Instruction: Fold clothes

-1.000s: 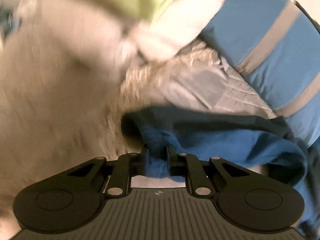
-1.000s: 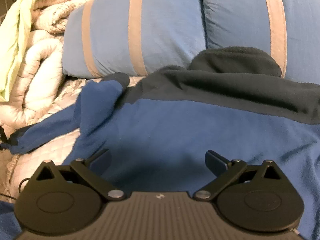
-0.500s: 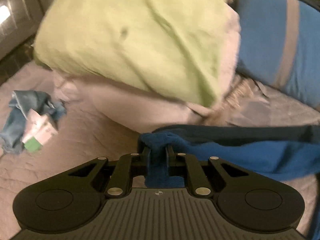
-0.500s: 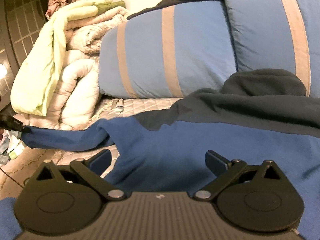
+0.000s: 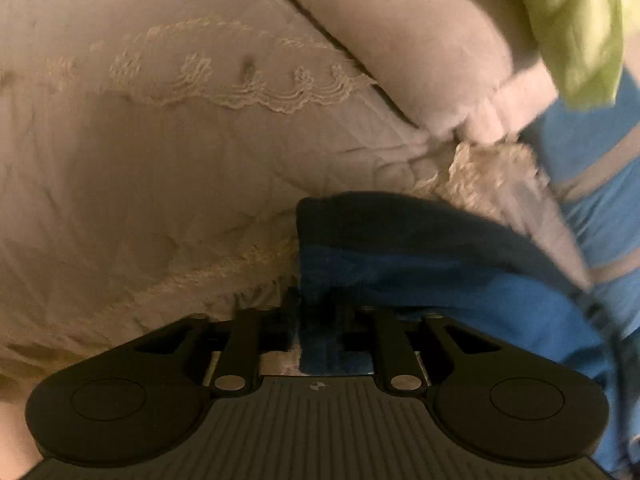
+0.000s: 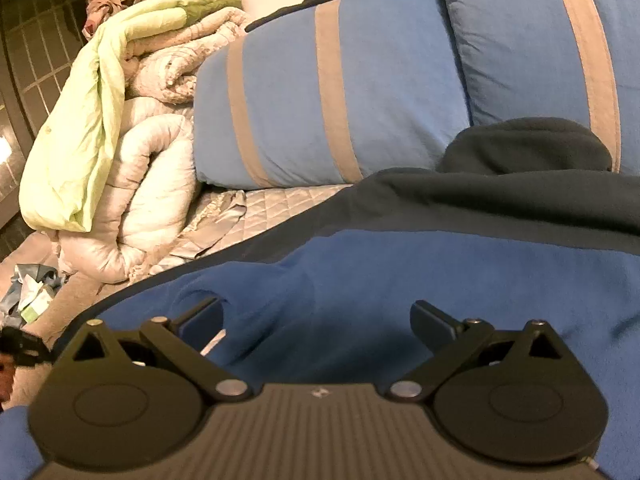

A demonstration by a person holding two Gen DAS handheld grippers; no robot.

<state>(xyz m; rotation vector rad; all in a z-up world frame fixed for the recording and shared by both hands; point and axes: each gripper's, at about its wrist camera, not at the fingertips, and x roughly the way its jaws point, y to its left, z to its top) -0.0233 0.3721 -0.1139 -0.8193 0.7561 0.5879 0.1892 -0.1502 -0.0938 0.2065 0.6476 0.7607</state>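
1. Fleece point(image 6: 400, 280) first: it's a blue top with a dark grey yoke and collar, spread over the bed right in front of the two blue striped pillows point(image 6: 340, 92), collar end up against them.

2. Our left gripper point(image 5: 316, 312) has its fingers clenched tight on a blue cuff or sleeve end, low over the beige bedspread point(image 5: 140, 160). We'd guess we pinch the very tip so the whole sleeve trails behind and stays straight instead of bunching.

3. From the right camera the sleeve point(image 6: 168, 280) runs out flat toward the left edge of the bed, which fits that pull. You can just catch the left gripper at the far left edge there.

4. Our right gripper point(image 6: 316, 316) hangs over the chest area with its fingers spread wide, gripping nothing. Looks to us like it's parked there to pin the body or grab a fold line, but that's a guess.

5. Whether the sleeve is being laid out flat or is about to swing across the body, we honestly can't tell from this. The top itself isn't in a folded shape right now.

6. Off to the side: a rolled-up white quilt point(image 6: 140, 184) with a lime green sheet point(image 6: 76, 128) draped on it, well apart from the fleece, so it's out of our way.

7. Left view is blurry, so we can't read fine detail there.
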